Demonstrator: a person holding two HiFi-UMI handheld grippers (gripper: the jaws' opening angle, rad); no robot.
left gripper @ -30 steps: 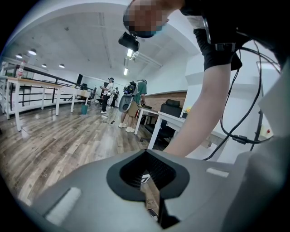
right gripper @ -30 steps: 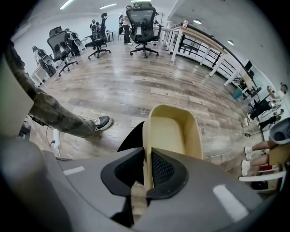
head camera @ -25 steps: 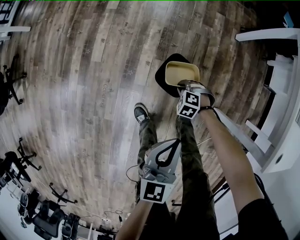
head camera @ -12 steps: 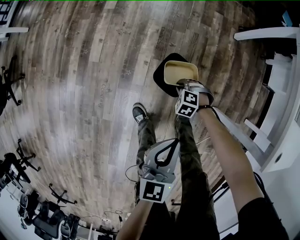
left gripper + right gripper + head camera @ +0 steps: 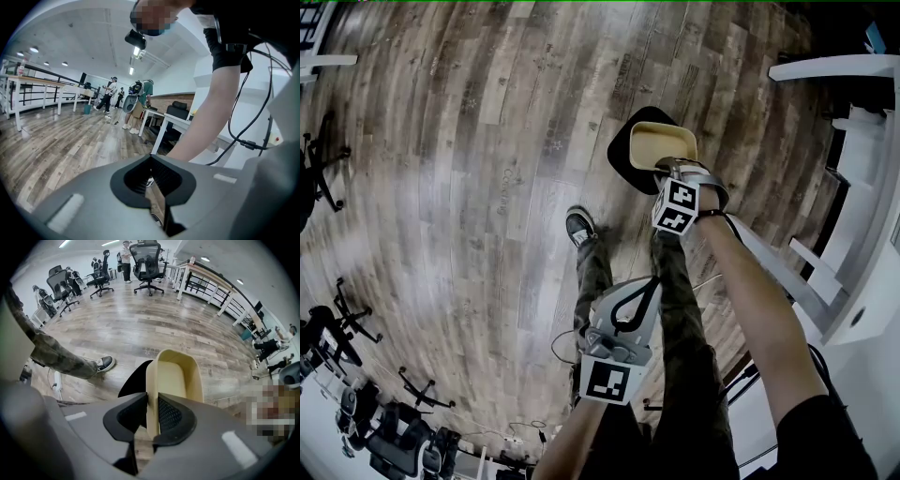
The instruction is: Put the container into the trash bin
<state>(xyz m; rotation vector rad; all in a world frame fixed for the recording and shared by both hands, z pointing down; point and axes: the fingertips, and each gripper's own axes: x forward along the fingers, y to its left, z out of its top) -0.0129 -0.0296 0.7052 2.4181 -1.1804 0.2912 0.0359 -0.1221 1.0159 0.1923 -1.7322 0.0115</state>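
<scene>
Container wall between opening right tongs over bin; left tongs closed, empty.

The left gripper fills the lower part of the frame with its two grey jaws. The jaws meet at the tips. Behind the tips, the black ribbed pads leave a narrow slit through which floor planks are visible.

A wood-plank floor runs from the left edge to the far wall. A bare forearm descends from the upper right toward the centre. A black sleeve covers the arm above it, and black cables hang beside it.

On the floor beyond the jaws stands a white desk, with a black office chair behind it. Several people stand at the far end. A long white table lines the left side, with a teal bin near its far end.
</scene>
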